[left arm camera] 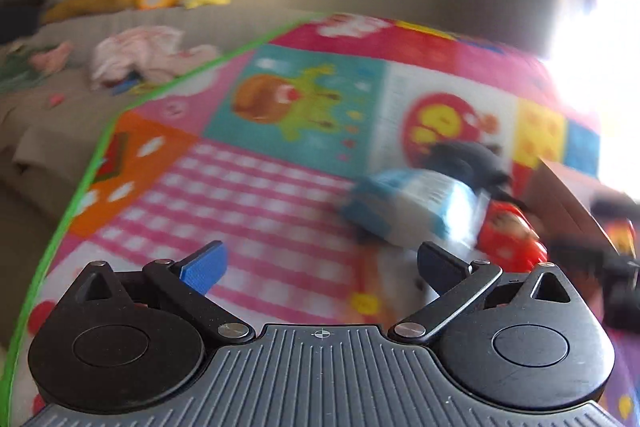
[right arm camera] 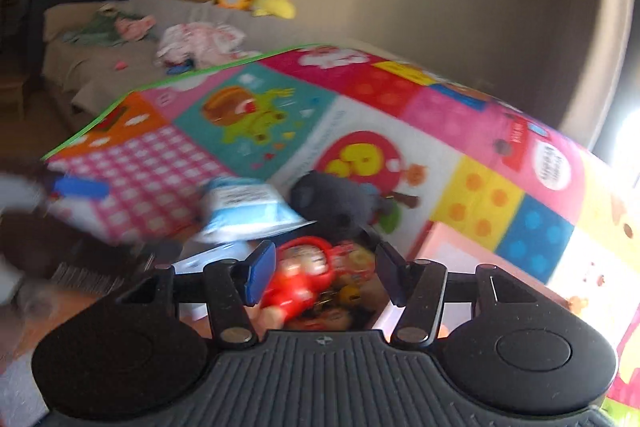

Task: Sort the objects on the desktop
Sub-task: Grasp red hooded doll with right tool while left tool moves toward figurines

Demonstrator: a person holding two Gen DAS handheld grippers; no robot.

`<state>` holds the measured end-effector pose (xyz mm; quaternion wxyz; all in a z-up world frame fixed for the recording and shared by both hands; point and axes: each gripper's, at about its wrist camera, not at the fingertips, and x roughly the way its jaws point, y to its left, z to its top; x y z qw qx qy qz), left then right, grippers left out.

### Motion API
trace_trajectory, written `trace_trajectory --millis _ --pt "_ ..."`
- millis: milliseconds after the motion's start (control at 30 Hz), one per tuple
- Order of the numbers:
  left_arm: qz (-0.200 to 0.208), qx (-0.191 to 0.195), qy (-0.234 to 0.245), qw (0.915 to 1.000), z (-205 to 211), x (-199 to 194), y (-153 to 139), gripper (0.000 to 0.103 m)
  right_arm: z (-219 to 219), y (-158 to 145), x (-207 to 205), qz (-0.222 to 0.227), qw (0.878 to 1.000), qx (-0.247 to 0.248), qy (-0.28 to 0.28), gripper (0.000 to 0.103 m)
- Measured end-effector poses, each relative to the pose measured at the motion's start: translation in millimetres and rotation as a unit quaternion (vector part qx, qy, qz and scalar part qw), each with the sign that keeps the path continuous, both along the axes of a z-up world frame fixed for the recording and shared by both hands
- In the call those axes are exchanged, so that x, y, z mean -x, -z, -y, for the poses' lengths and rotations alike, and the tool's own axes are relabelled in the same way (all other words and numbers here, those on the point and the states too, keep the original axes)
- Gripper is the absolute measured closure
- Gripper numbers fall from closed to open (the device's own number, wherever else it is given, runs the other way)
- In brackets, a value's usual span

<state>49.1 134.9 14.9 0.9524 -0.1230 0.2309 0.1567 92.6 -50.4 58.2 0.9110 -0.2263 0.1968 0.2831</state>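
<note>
Red plastic figure toy (right arm camera: 308,275) lies between the right gripper's (right arm camera: 326,273) spread fingers, not clamped. Left gripper (left arm camera: 322,267) hangs open over the colourful play mat (left arm camera: 240,187). Just beyond lie a blue-white packet (right arm camera: 244,207) and a dark grey lump (right arm camera: 332,199).

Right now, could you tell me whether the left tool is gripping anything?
No, the left tool is open, with only the play mat between its fingers and the blue-and-white packet lying beyond them.
</note>
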Motion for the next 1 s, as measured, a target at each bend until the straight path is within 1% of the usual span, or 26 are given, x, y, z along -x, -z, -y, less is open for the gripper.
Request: trace_trajectory --millis 67,133,167,200,233,267,300,433,500,633,733,867,900,933,967,1000 --pt "0.006 0.028 -0.029 0.9992 -14.3 2.6 1.8 0.000 -15.8 12.8 0.5 -0.004 1.000 0.009 0.011 0.047" --pt "0.008 0.047 -0.026 0.9985 -21.4 3.1 3.0 0.000 -29.3 24.1 -5.8 -0.016 0.999 0.018 0.030 0.047" --pt "0.009 0.047 -0.022 0.9986 -21.6 3.0 2.9 0.000 -34.8 29.0 -9.2 -0.021 0.999 0.023 0.042 0.048" --pt "0.010 0.043 -0.020 0.9988 -20.9 3.7 2.3 0.000 -38.8 33.7 -13.4 -0.025 0.998 0.027 0.053 0.054" --pt "0.012 0.039 -0.016 0.9991 -18.9 4.1 1.8 0.000 -40.5 36.6 -14.8 -0.025 0.997 0.031 0.061 0.055" --pt "0.012 0.035 -0.012 0.9992 -17.2 3.9 2.1 0.000 -39.7 37.8 -14.8 -0.027 0.997 0.032 0.065 0.058" --pt "0.012 0.034 -0.010 0.9993 -16.6 3.4 2.5 0.000 -38.2 37.6 -12.9 -0.031 0.997 0.030 0.065 0.058" --pt "0.008 0.039 -0.012 0.9992 -17.6 1.8 4.2 0.000 -17.1 33.2 5.6 -0.052 0.998 0.028 0.031 0.058" --pt "0.007 0.038 -0.012 0.9992 -17.1 1.5 4.5 0.000 0.4 30.7 20.6 -0.072 0.997 0.024 0.015 0.059" --pt "0.004 0.013 -0.006 0.9999 -8.5 0.8 3.1 0.000 42.4 19.0 47.7 -0.121 0.992 -0.007 -0.016 0.059" --pt "0.004 -0.008 0.014 0.9999 2.6 0.2 1.4 0.000 71.2 18.3 63.3 -0.137 0.990 -0.018 -0.021 0.059" --pt "0.000 -0.011 0.069 0.9976 23.9 -0.8 -0.7 0.000 104.4 20.9 72.3 -0.142 0.989 -0.038 0.009 0.059" --pt "0.001 -0.016 0.086 0.9961 30.8 -1.2 -1.7 0.000 113.4 18.8 70.8 -0.150 0.987 -0.054 0.017 0.059" --pt "0.001 -0.025 0.107 0.9939 41.1 -1.6 -2.6 0.000 124.9 15.3 67.3 -0.160 0.984 -0.080 0.028 0.058" --pt "0.002 -0.035 0.127 0.9913 50.9 -2.3 -3.5 0.000 135.1 11.8 64.2 -0.166 0.980 -0.104 0.038 0.057" --pt "0.004 -0.046 0.144 0.9885 60.0 -3.0 -4.6 0.000 147.7 8.2 59.5 -0.169 0.975 -0.133 0.054 0.052"
